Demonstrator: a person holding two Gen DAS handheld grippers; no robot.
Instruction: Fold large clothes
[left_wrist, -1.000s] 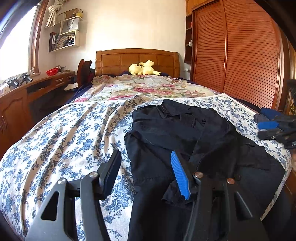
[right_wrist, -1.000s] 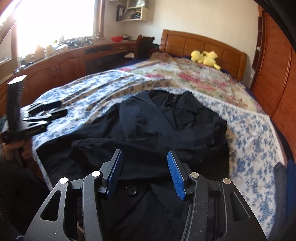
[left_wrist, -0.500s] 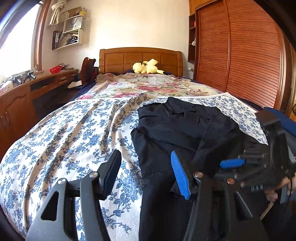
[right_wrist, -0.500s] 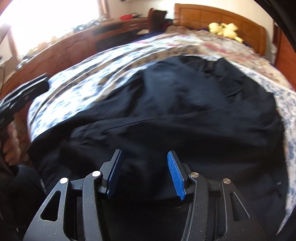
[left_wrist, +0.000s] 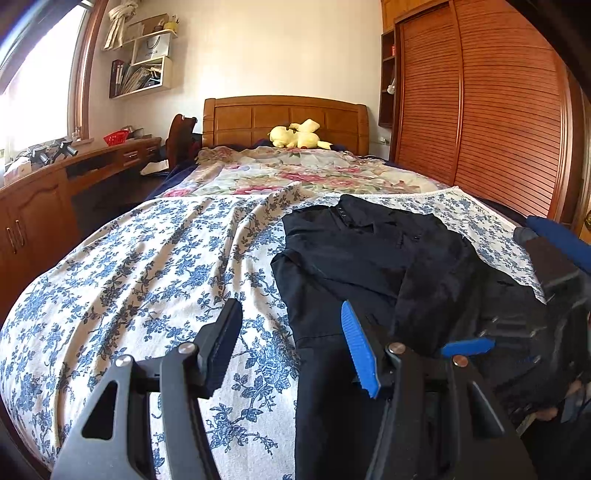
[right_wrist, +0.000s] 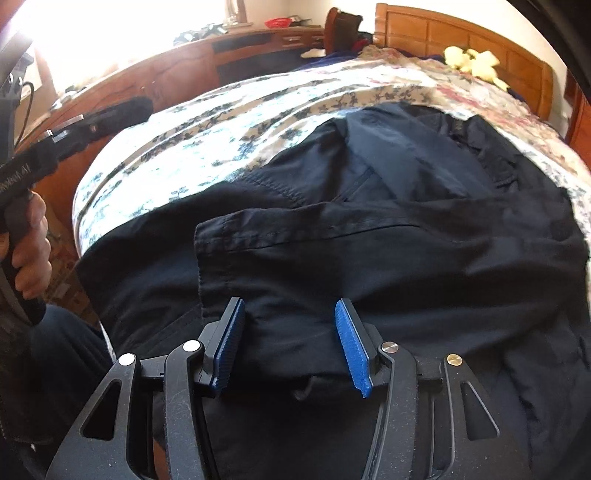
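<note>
Right up close, the right gripper (right_wrist: 288, 341) has its blue pads spread wide over the hem of the black coat (right_wrist: 388, 240), cloth lying between them, not pinched. The left gripper (left_wrist: 291, 343) is spread too, above the blue-flowered bedspread (left_wrist: 147, 266), the coat just to its right. The coat lies crumpled, a sleeve folded across its front. Far beyond, a shelf bag (left_wrist: 151, 46) reads "HONOR".
</note>
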